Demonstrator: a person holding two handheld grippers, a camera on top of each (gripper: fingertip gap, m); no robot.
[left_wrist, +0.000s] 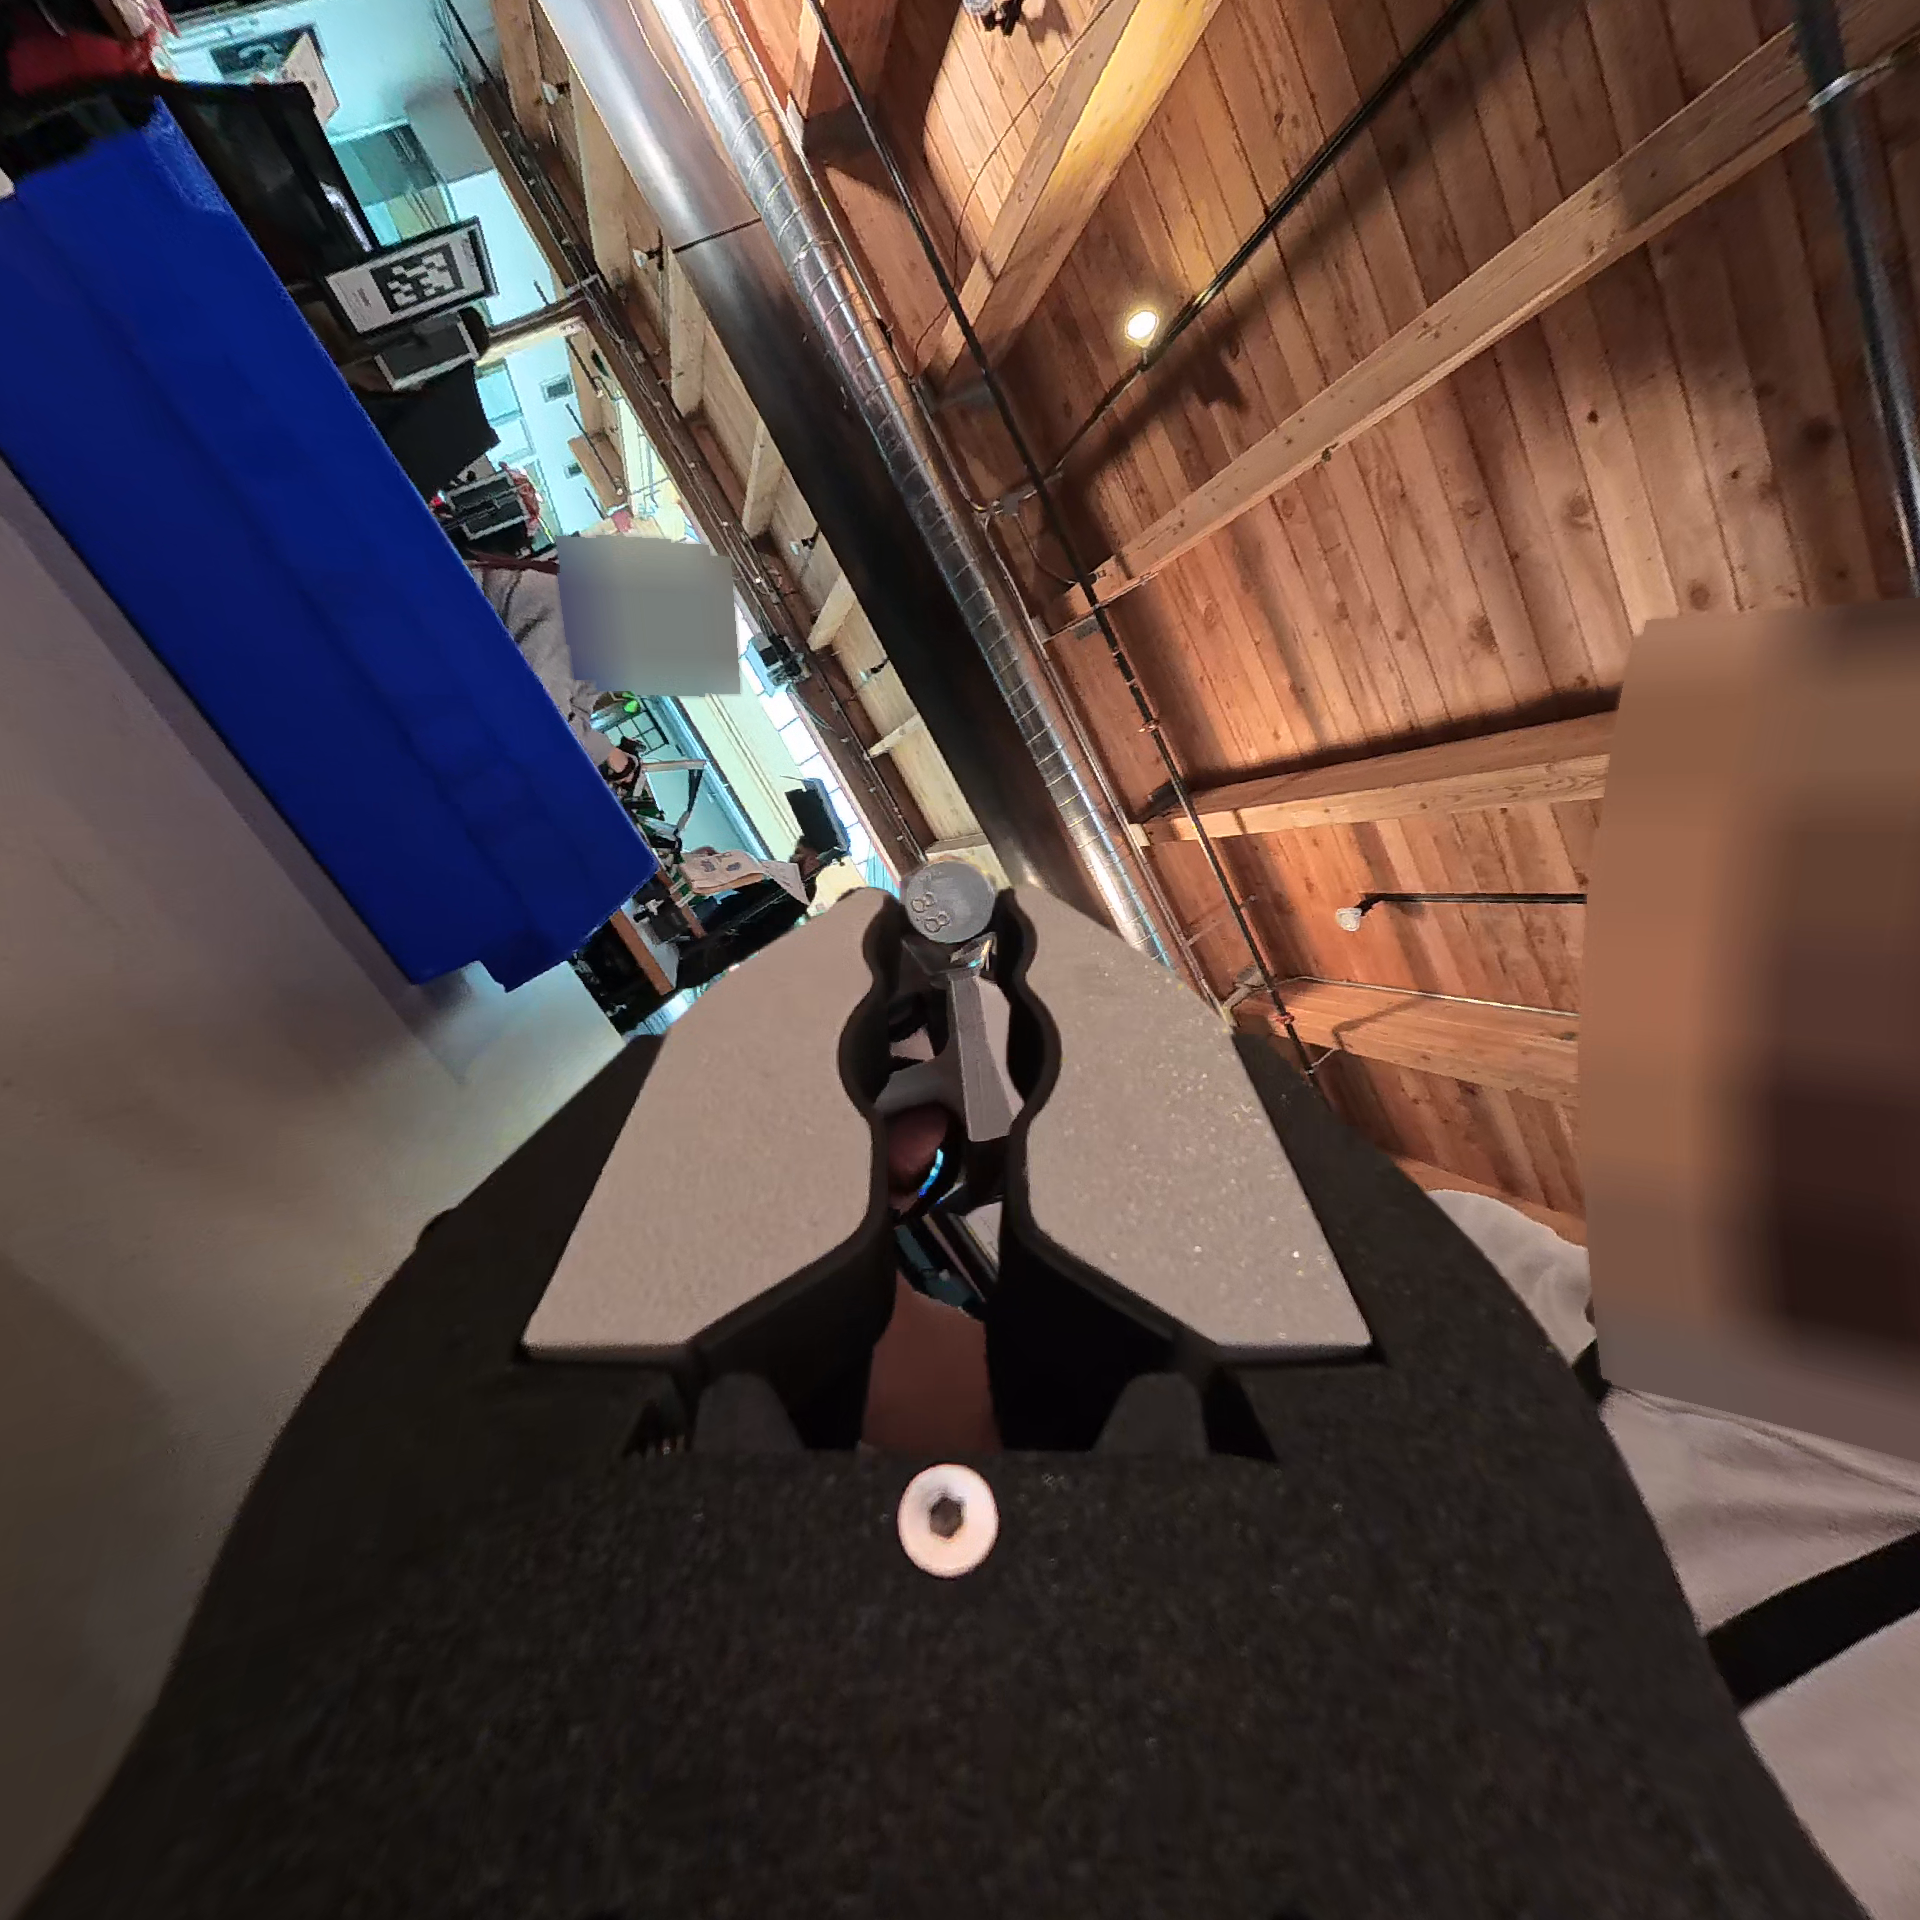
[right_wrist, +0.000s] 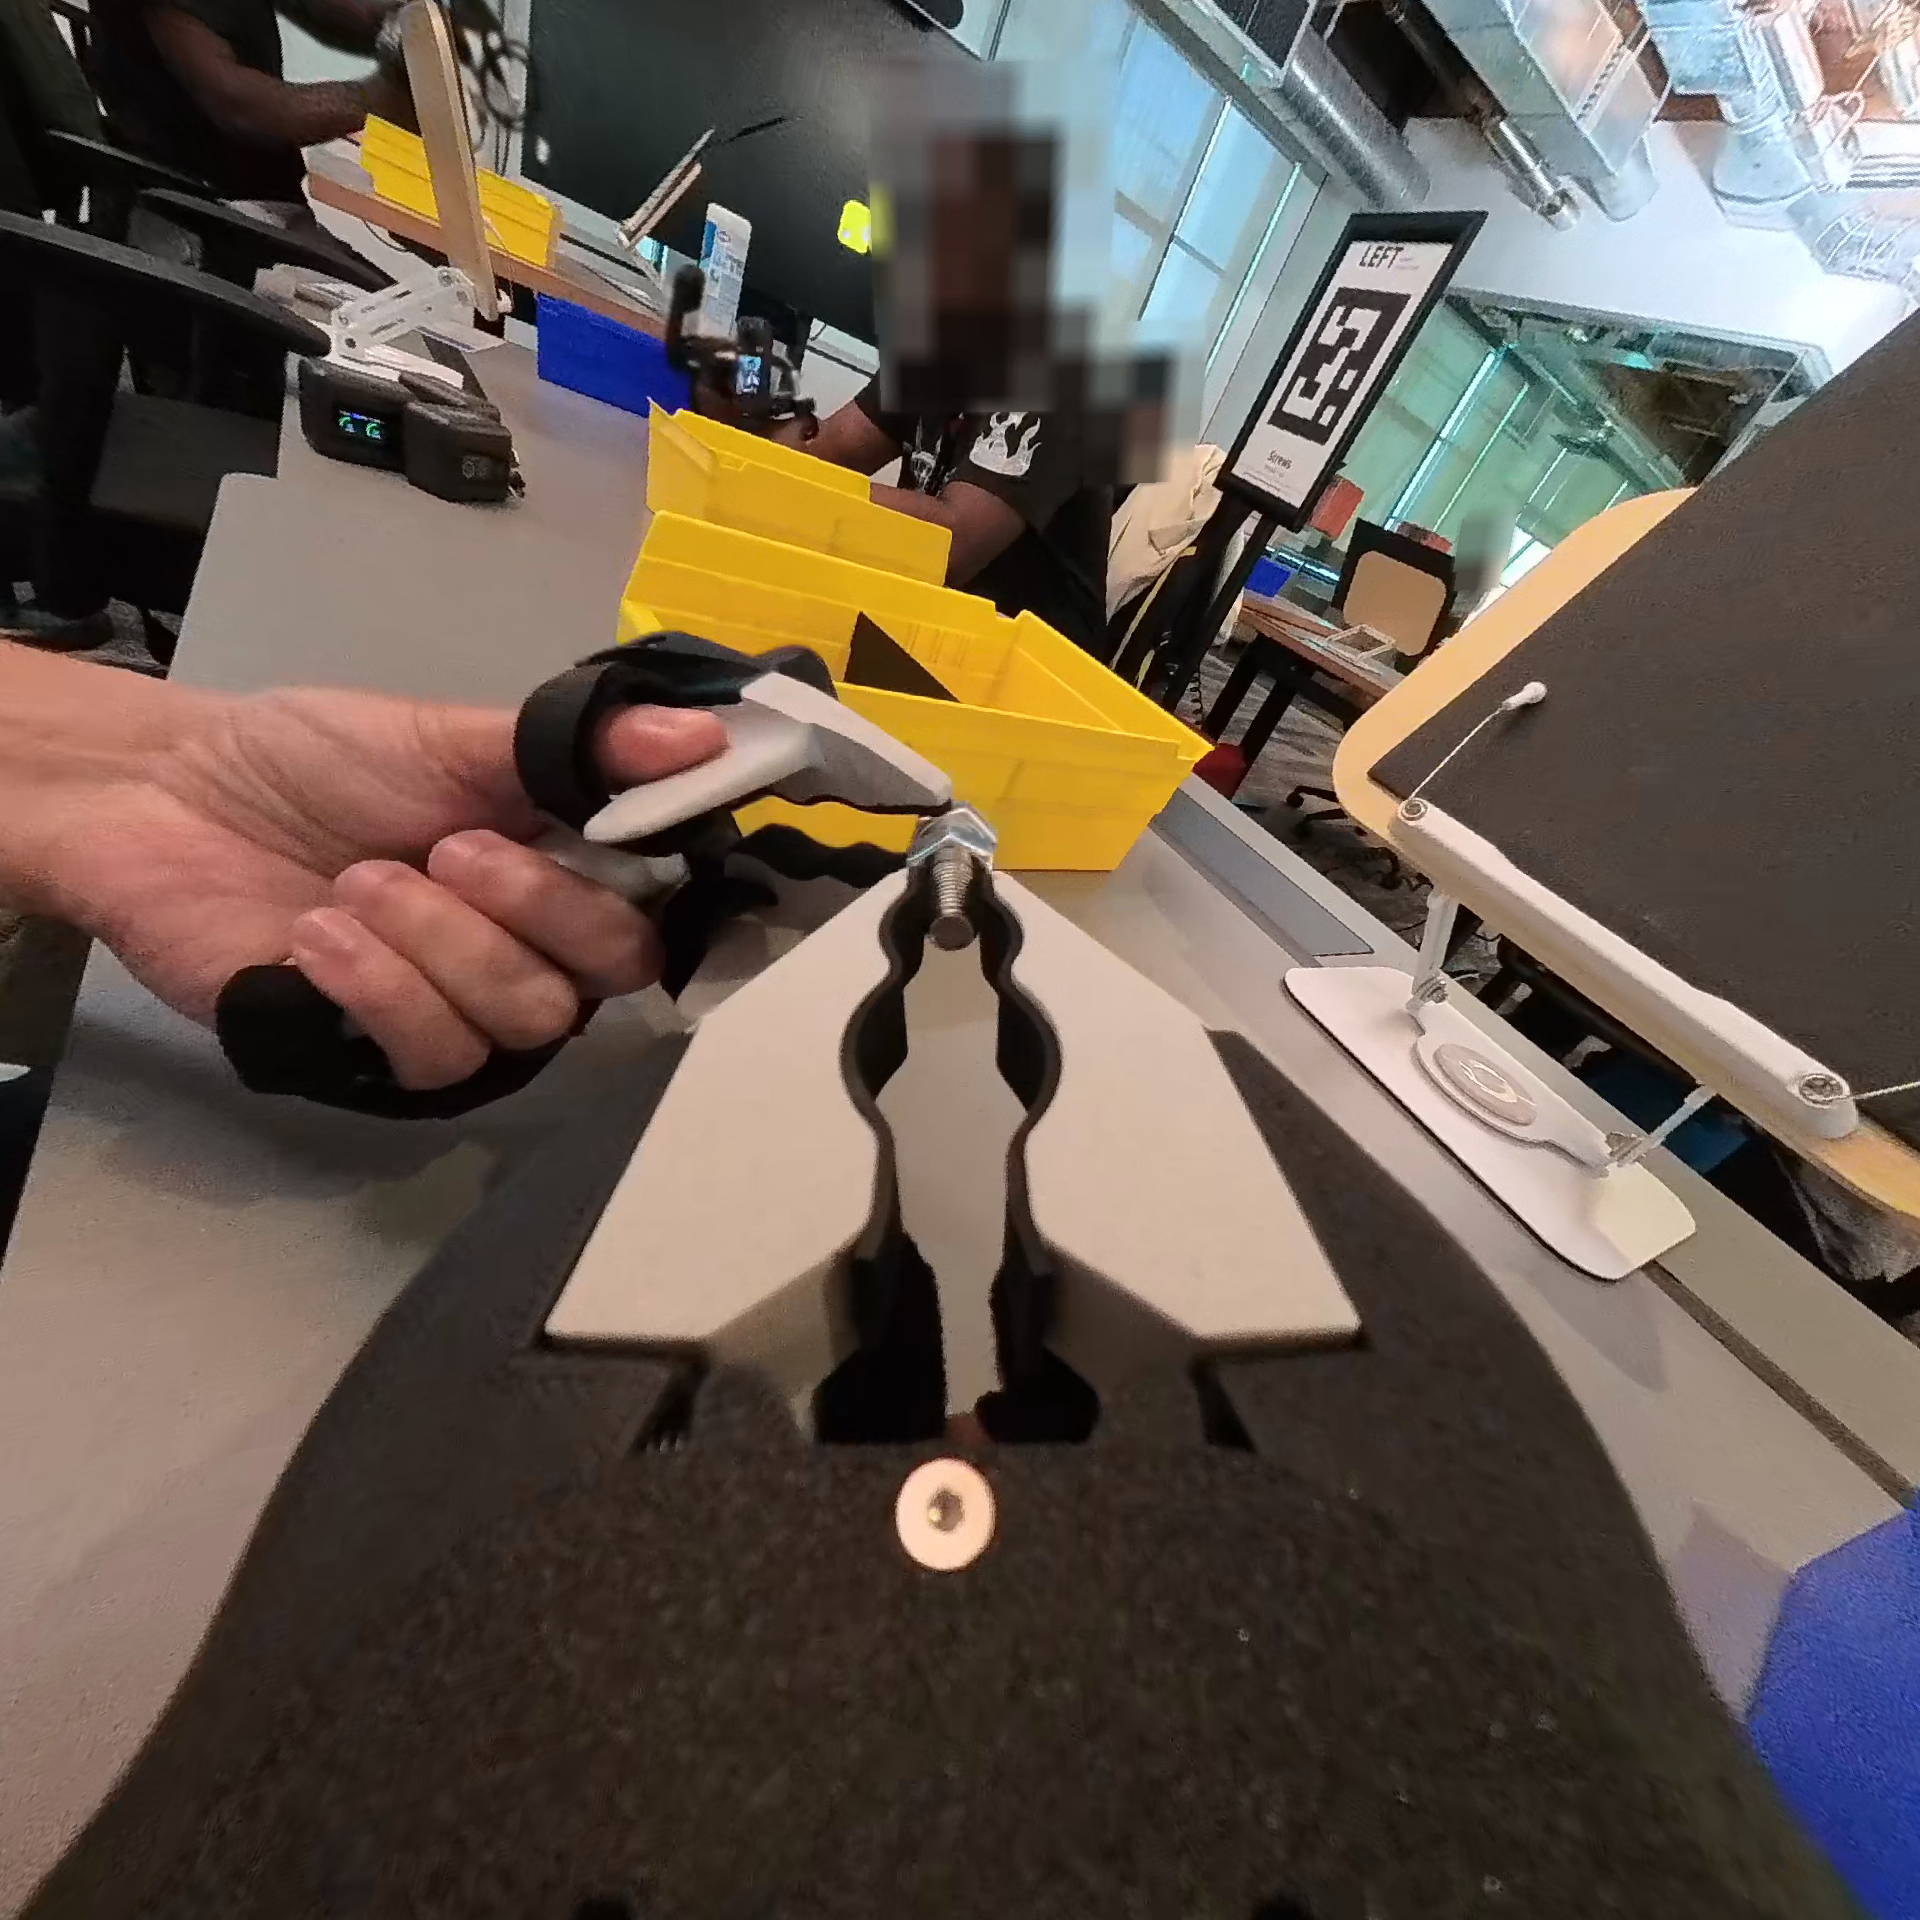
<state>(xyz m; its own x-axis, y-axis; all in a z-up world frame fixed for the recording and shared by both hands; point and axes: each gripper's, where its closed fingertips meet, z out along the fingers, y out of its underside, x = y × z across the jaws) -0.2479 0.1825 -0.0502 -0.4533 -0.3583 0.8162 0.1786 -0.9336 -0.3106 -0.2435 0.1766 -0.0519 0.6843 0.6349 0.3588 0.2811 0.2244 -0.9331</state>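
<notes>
A dull steel bolt (right_wrist: 943, 896) with a shiny hex nut (right_wrist: 954, 831) on it is held between both grippers above the grey table (right_wrist: 364, 582). My right gripper (right_wrist: 948, 914) is shut on the threaded shank, whose flat end faces its camera. My left gripper (right_wrist: 925, 831), held by a hand (right_wrist: 312, 831), comes in from the left and its fingertips press on the nut. In the left wrist view, which looks up at a wooden ceiling, the bolt's round head (left_wrist: 943, 902) and the nut (left_wrist: 977, 951) sit at my left gripper's (left_wrist: 948, 920) tips. A right gripper finger (left_wrist: 977, 1049) shows through the gap.
Yellow bins (right_wrist: 987, 748) stand on the table just behind the bolt. A black board on a white stand (right_wrist: 1662, 727) rises at the right, with its base plate (right_wrist: 1486, 1122). A blue bin (left_wrist: 312, 582) is left of the left gripper. A framed tag sign (right_wrist: 1340, 353) and seated people are farther back.
</notes>
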